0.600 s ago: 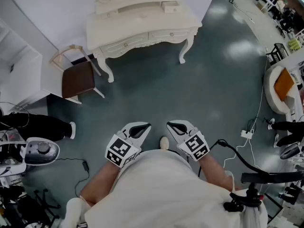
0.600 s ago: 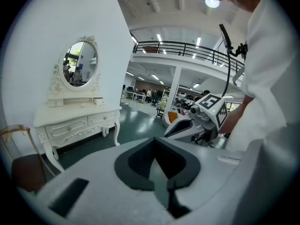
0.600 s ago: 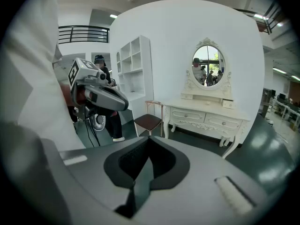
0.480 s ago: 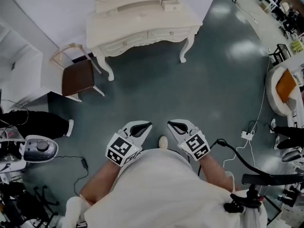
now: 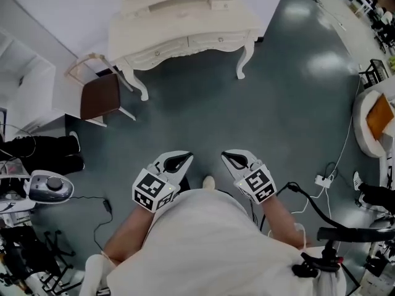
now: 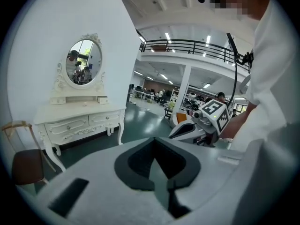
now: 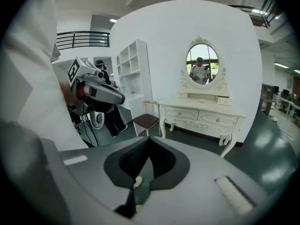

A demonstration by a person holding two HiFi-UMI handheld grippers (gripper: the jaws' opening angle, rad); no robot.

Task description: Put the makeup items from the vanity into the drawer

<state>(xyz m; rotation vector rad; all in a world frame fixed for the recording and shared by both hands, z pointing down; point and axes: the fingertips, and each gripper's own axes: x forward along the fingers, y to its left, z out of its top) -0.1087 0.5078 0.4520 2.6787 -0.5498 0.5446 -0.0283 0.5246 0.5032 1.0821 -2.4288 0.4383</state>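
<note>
The cream vanity (image 5: 185, 26) stands far ahead against the white wall, its two front drawers (image 5: 210, 41) closed. A small box (image 5: 220, 2) sits on its top; I cannot make out makeup items from here. The left gripper view shows the vanity (image 6: 79, 121) with its oval mirror (image 6: 83, 61), and the right gripper view shows the vanity (image 7: 201, 114) too. My left gripper (image 5: 179, 159) and right gripper (image 5: 233, 158) are held close to the person's body, well short of the vanity. Both are shut with nothing between the jaws.
A brown-seated chair (image 5: 102, 97) stands left of the vanity beside a white shelf unit (image 7: 133, 74). A person's black-trousered legs (image 5: 43, 150) and a round device (image 5: 49, 187) are at the left. Cables (image 5: 333, 165) and a black stand (image 5: 345, 233) lie on the floor at the right.
The vanity has slid up and the chair slightly left in the head view. Both grippers stay shut, close to the body. The legs at the left have shifted.
</note>
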